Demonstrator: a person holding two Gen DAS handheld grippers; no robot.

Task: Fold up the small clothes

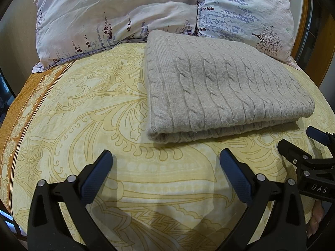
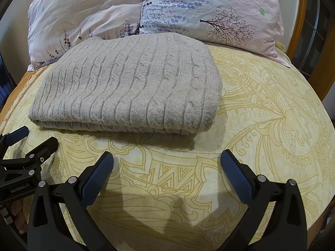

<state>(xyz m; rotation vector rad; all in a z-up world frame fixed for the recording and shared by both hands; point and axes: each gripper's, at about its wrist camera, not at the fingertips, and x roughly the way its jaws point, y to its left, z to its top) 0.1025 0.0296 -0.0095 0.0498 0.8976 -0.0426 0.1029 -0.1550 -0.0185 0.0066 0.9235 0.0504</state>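
Note:
A grey cable-knit sweater (image 1: 219,87) lies folded into a flat rectangle on the yellow patterned bed sheet (image 1: 104,108); the right wrist view shows the sweater (image 2: 129,83) from its other side. My left gripper (image 1: 166,156) is open above the sheet, short of the sweater's near edge, with nothing between its fingers. My right gripper (image 2: 167,156) is open too, just before the sweater's front fold, and holds nothing. Each gripper shows at the edge of the other's view: the right gripper (image 1: 301,140) and the left gripper (image 2: 35,136).
Two floral pillows (image 1: 117,14) (image 2: 209,8) lie behind the sweater at the head of the bed. An orange band of the sheet (image 1: 23,108) runs along the left side. A wooden frame (image 2: 301,16) stands at the far right.

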